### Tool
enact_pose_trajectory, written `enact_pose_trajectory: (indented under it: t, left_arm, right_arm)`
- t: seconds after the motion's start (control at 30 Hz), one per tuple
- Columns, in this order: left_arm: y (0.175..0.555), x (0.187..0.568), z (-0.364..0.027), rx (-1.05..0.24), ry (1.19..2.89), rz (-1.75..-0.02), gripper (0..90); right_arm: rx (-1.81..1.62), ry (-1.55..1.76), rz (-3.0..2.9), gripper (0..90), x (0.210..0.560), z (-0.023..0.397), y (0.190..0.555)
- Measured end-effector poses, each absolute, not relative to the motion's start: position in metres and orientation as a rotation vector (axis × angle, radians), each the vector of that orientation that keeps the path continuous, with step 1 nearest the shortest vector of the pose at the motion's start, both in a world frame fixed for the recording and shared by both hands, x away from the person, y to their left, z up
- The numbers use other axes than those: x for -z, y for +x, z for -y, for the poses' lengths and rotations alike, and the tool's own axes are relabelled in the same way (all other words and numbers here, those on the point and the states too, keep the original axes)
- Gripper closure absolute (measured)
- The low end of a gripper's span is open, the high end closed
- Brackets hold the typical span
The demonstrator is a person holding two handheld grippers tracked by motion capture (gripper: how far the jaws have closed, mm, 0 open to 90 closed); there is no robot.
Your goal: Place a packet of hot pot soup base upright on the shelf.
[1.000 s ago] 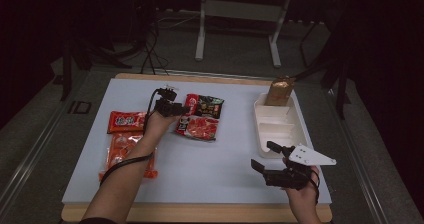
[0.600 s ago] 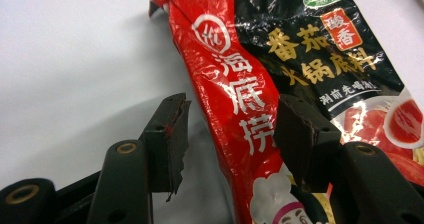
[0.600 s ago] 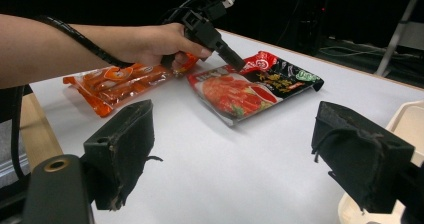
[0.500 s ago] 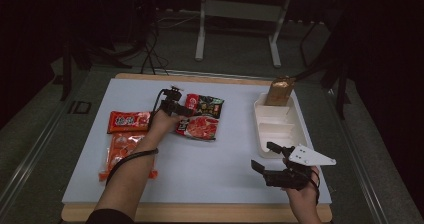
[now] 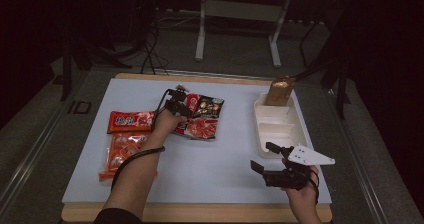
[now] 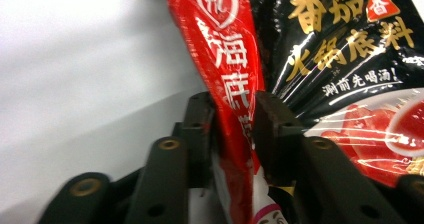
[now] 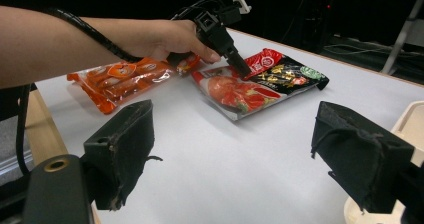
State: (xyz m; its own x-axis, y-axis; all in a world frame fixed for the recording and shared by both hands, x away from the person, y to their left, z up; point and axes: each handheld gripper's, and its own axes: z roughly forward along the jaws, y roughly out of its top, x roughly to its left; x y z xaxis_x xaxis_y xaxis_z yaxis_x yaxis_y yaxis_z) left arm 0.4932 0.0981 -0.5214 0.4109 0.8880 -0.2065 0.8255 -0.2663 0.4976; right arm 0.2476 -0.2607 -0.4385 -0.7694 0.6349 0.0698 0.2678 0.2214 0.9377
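In the high view the left forearm is stretched from the bottom edge up toward the middle of the frame, the wrist bent over a red-and-black sauce packet (image 5: 202,119) lying on the pale table top (image 5: 225,164). The left gripper (image 5: 181,108) is held at the packet's left edge, just above centre of the frame. In the left gripper view its two black jaws are drawn in narrowly on a raised red fold of the packet (image 6: 232,84), both pads pressed against the foil; the jaws have just been closing, with that fold between them. From the right gripper view the left gripper (image 7: 239,64) is seen tilted downward, its tip on the packet's upper edge.

The right hand (image 5: 300,194) is kept low at the lower right of the high view, and the right gripper (image 5: 265,159) is pointed left across the table with its jaws spread wide and nothing between them. A white tray (image 5: 280,129) lies just above it at the right.

Two orange snack bags (image 5: 127,134) lie at the left, beside the left forearm.

Compared with a second ago, the left hand has been shifted slightly rightward onto the packet, while the right hand has been kept where it was.
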Motion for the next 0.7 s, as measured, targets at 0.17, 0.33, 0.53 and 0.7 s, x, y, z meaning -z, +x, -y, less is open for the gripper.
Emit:
enact_pose_trajectory:
  t: [0.17, 0.33, 0.53, 0.7]
  left_arm:
    - [0.491, 0.517, -0.091, -0.26, 2.173, -1.453, 83.7]
    - [0.487, 0.515, -0.093, -0.281, 2.114, -1.448, 87.9]
    - [0.479, 0.507, -0.095, -0.317, 2.052, -1.415, 89.1]
    - [0.472, 0.499, -0.099, -0.311, 2.008, -1.374, 89.1]
  right_arm:
    - [-1.559, 0.835, -2.179, 16.8, 0.439, 0.259, 0.247]
    - [-1.554, 0.833, -2.182, 17.0, 0.439, 0.258, 0.247]
    - [-1.569, 0.836, -2.168, 17.0, 0.438, 0.26, 0.248]
    - [-1.567, 0.826, -2.164, 17.0, 0.437, 0.259, 0.247]
